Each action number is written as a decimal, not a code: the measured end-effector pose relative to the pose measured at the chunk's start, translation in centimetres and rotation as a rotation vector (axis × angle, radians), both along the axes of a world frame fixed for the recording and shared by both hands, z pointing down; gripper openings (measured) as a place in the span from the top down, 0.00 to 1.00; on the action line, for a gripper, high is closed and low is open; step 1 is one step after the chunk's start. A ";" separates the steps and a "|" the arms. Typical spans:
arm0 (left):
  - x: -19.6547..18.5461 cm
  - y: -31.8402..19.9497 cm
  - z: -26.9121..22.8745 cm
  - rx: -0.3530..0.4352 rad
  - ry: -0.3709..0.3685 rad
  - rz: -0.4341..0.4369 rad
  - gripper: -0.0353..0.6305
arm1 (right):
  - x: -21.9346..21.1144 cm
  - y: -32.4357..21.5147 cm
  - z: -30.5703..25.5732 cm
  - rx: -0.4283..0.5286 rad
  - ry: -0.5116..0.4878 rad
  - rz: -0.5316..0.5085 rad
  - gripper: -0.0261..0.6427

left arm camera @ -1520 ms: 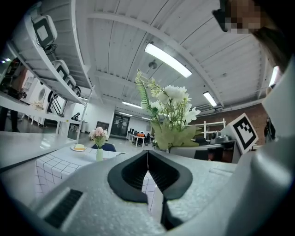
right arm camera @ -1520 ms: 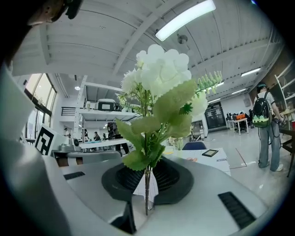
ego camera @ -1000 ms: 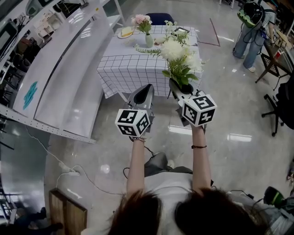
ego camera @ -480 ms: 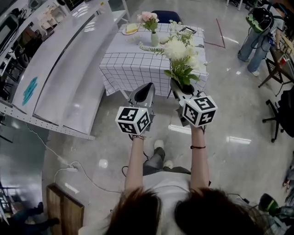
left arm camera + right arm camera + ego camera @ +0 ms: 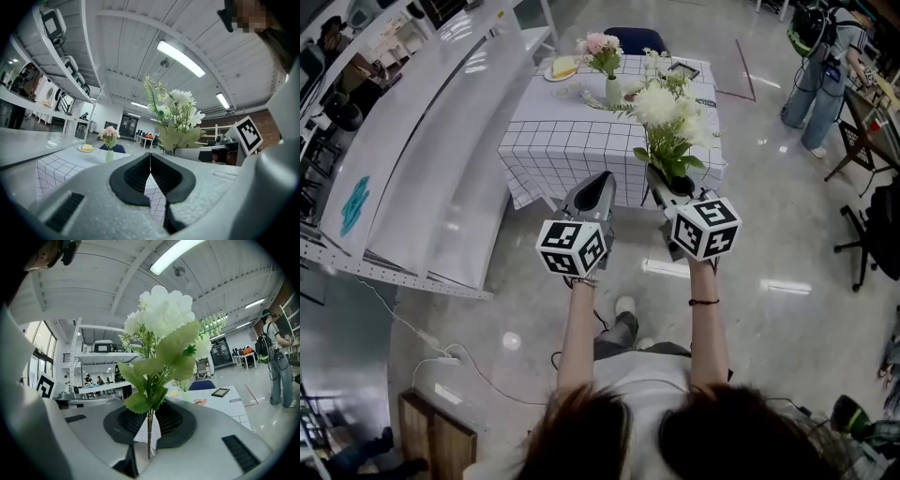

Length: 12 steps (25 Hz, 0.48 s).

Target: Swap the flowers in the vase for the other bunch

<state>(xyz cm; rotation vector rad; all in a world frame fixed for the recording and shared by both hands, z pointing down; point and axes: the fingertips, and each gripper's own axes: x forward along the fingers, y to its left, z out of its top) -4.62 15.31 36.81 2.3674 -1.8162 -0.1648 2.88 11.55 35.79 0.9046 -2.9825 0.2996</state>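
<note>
1. White blooms of the spare bunch point(image 5: 164, 319) are standing upright in your right tongs point(image 5: 149, 425). The jaws are pinching its thin stem low down, and the green leaves are fanning out just above the pads.
2. Your left tongs point(image 5: 150, 164) are pressed together with nothing between them. They are riding level just beside the right pair, without touching it.
3. You are facing the surface point(image 5: 572, 150), which is wearing a checked cloth. The pale vase point(image 5: 613, 91) is standing towards its far side, with the pink flowers point(image 5: 600, 47) sitting in it.
4. From the head view, the vase is lying well ahead of both tongs, roughly in line with the left pair. The bunch you are carrying is hanging short of the surface's near edge.
5. A plate point(image 5: 561, 67) is resting near the far left corner, close to the vase. A dark flat device point(image 5: 686, 67) is lying near the far right corner.
6. The cloth is hanging down over the near edge, and bare glossy floor point(image 5: 750, 216) is lying between you and it.
7. A long white shelf point(image 5: 441, 141) is running along your left, close to the surface's left edge. A blue chair point(image 5: 636, 39) is sitting behind the far edge.
8. On your right the floor is opening out wide. A person point(image 5: 820, 66) is standing well off at the far right, and a dark chair point(image 5: 872, 225) is sitting at the right border.
</note>
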 end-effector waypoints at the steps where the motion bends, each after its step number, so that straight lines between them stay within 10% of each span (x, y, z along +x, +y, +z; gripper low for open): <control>1: -0.1 -0.3 -0.1 0.001 0.002 0.004 0.93 | -0.1 -0.3 -0.1 0.000 0.002 0.004 0.88; 12: -1.3 -3.4 -0.5 0.009 0.007 0.056 0.93 | -1.4 -3.0 -0.6 0.006 0.006 0.040 0.88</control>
